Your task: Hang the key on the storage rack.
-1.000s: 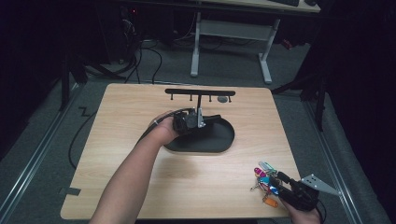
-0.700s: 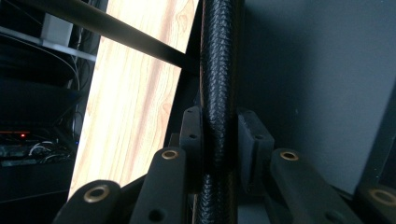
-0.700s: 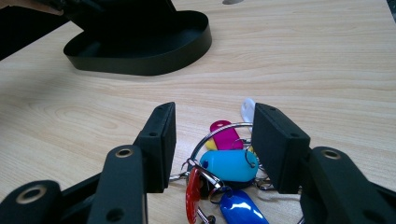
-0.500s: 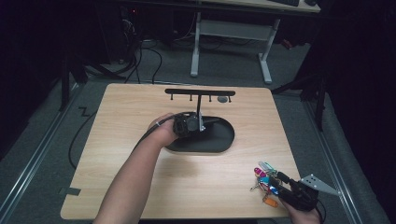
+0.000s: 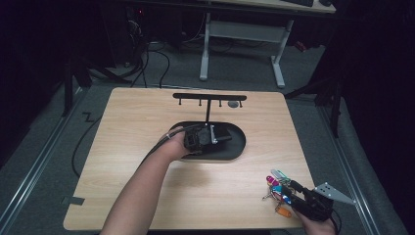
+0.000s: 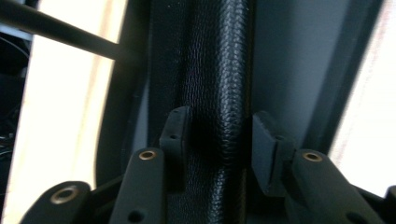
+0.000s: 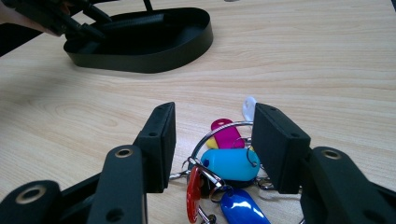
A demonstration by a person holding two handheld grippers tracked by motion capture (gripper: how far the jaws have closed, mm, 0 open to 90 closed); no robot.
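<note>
Black leather strip (image 6: 219, 93) runs off top and bottom edges — key tags (image 7: 229, 182) cut off below.

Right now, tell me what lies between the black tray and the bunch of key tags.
Nothing: in the high view, bare wooden tabletop separates the black tray from the key tags; the right gripper view shows the same.

- The right gripper (image 7: 212, 144) hangs low over the wooden table (image 7: 303, 56), its two black jaws standing apart.
- A bunch of coloured key tags (image 7: 229, 163) on metal rings lies on the table between the jaws, untouched by either pad.
- Far left, a black oval tray (image 7: 154, 42) sits on the table.
- The left gripper (image 7: 70, 21) reaches into that tray.
</note>
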